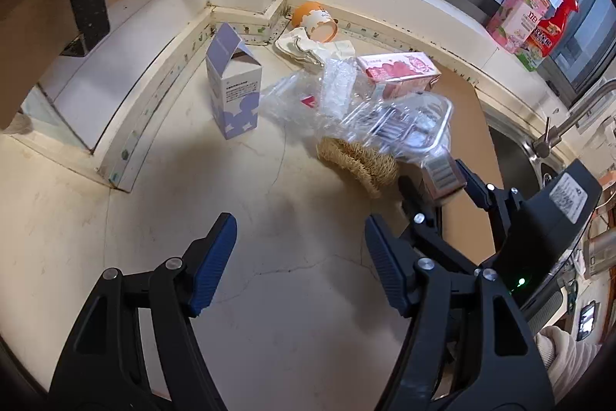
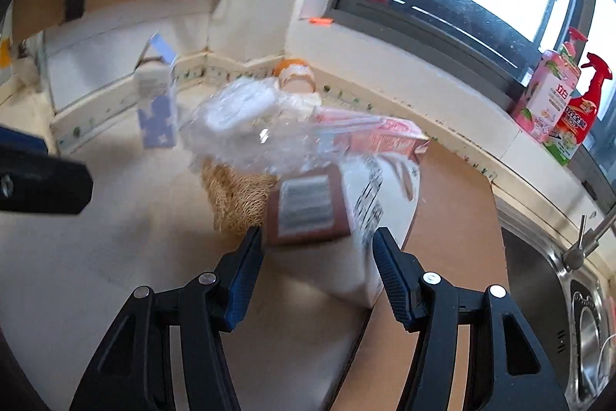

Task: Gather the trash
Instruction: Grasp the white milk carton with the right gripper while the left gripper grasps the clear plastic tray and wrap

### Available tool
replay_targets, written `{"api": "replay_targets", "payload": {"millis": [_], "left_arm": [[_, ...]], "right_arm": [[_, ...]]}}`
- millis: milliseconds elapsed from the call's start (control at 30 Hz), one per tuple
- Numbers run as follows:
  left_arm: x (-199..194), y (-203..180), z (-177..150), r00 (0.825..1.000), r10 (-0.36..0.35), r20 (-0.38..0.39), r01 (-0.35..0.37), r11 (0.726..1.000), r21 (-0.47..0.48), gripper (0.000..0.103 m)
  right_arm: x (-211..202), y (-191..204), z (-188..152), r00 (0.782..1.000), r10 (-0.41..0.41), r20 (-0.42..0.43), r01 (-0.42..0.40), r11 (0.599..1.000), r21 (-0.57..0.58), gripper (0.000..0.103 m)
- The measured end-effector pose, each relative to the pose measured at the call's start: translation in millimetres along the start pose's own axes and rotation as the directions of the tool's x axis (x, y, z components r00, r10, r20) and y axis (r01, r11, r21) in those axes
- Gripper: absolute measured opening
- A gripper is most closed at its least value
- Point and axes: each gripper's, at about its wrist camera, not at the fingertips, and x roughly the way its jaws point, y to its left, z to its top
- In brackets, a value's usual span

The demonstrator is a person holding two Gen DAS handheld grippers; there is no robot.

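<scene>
A pile of trash lies on the cream counter: clear plastic wrap and a clear tray, a pink carton, a straw-coloured fibre scrubber, a toppled orange cup and an upright white-and-lilac carton. My left gripper is open and empty, short of the pile. My right gripper has its jaws around a white carton with a brown barcode end; it also shows in the left wrist view. Contact with the pads is unclear because of blur.
A steel sink with a tap lies at the right. A pink soap bottle and a red spray bottle stand on the window sill. A brown mat lies under the white carton. A wall corner stands behind the pile.
</scene>
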Motion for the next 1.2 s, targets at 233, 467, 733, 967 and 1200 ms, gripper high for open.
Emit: {"api": "replay_targets", "payload": {"millis": [233, 467, 733, 967, 1200], "left_arm": [[5, -4, 19, 0.996, -0.089, 0.001, 0.089, 0.995, -0.035, 0.066], [18, -12, 40, 0.975, -0.22, 0.003, 0.219, 0.968, -0.125, 0.066], [47, -13, 55, 0.948, -0.317, 0.014, 0.308, 0.909, -0.282, 0.066], [89, -1, 65, 0.94, -0.342, 0.013, 0.314, 0.848, -0.426, 0.066], [119, 3, 73, 0.937, -0.349, 0.033, 0.316, 0.803, -0.505, 0.066]], "right_arm": [[13, -17, 11, 1.0, 0.005, -0.005, -0.004, 0.998, 0.063, 0.036], [12, -42, 8, 0.999, 0.052, 0.004, -0.052, 0.987, 0.151, 0.035], [-6, -54, 4, 0.998, 0.062, 0.018, -0.065, 0.978, 0.2, 0.035], [-14, -69, -1, 0.996, 0.089, 0.028, -0.093, 0.965, 0.247, 0.034], [-17, -70, -4, 0.994, 0.104, 0.042, -0.111, 0.965, 0.238, 0.034]]}}
